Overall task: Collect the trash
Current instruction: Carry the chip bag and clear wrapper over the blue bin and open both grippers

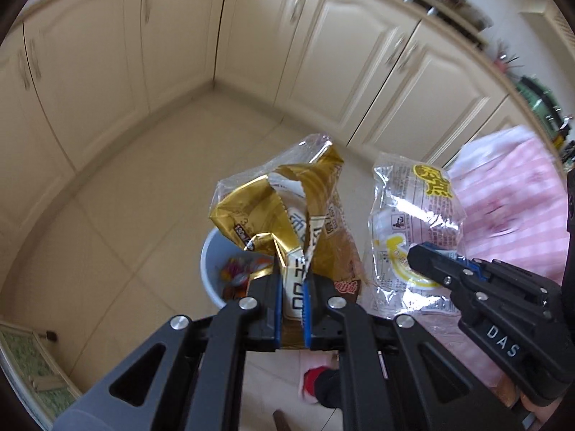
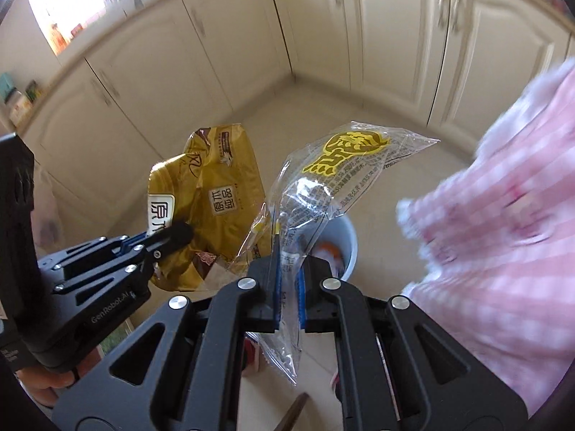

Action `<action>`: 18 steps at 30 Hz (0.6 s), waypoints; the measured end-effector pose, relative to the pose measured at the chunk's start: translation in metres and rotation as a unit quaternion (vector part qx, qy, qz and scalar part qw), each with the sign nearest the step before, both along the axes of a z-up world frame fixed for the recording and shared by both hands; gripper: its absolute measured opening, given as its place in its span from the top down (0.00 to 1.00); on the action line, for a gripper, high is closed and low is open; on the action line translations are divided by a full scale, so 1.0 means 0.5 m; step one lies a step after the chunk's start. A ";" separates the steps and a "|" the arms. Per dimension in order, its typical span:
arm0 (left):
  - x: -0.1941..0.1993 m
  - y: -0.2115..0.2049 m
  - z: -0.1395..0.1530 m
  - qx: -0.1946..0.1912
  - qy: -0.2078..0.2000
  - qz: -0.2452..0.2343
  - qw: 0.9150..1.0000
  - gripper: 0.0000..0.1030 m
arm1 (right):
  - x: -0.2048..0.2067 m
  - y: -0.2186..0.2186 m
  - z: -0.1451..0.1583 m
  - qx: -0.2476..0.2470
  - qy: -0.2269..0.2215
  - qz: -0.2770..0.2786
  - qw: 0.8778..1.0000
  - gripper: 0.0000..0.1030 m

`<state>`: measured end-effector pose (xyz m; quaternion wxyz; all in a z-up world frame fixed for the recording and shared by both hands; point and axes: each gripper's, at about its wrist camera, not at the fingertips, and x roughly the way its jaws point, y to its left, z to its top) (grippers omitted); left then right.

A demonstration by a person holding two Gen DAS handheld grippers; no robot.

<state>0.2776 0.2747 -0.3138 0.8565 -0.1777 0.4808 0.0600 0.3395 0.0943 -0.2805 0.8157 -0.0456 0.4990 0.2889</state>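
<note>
**Ana:** Wrappers first, both of them. Where are they?

**Ben:** Gold wrapper (image 1: pixel 287 212) is clamped between the fingers (image 1: pixel 275 309) of the left gripper (image 1: pixel 291 309). The blue pads press its lower end, and the crumpled bulk stands up past the fingertips. Directly beyond it, lower down, is the pale blue bin (image 1: pixel 212 273).

**Ana:** And the clear one?

**Ben:** Clear wrapper (image 2: pixel 345 179) with the yellow print is pinched the same way by the right gripper (image 2: pixel 289 287). Its fingers (image 2: pixel 276 283) are closed tight on the film. One tail hangs down behind the pads; the printed end fans out ahead, over the bin (image 2: pixel 350 248).

**Ana:** How do the two sit relative to the bin?

**Ben:** Both are held in the air above it, side by side, not touching it. From the left wrist view the clear wrapper (image 1: pixel 413 233) is to the right of the bin, with the right gripper (image 1: pixel 418 258) on it. From the right wrist view the gold wrapper (image 2: pixel 215 204) is left of the bin, with the left gripper (image 2: pixel 179 233) holding it.

**Ana:** Anything in the bin?

**Ben:** Some colourful scraps (image 1: pixel 237 273), too blurred to name.

**Ana:** Around it?

**Ben:** It stands on a cream tiled floor (image 1: pixel 125 215). Cream cabinets (image 1: pixel 341 54) meet in a corner beyond the bin. Pink checked cloth (image 2: pixel 503 233) fills the space to the right of the bin.
</note>
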 end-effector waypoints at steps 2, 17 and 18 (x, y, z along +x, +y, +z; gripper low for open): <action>0.022 0.006 -0.047 0.009 0.023 0.003 1.000 0.92 | 0.023 0.010 -0.061 -0.014 0.023 -0.004 1.000 0.93; 0.166 0.020 -0.245 0.013 0.113 -0.022 0.993 0.92 | 0.116 0.023 -0.273 -0.051 0.098 -0.021 0.994 0.93; 0.178 0.020 -0.247 0.013 0.113 -0.023 0.993 0.91 | 0.115 0.027 -0.279 -0.051 0.101 -0.022 0.993 0.93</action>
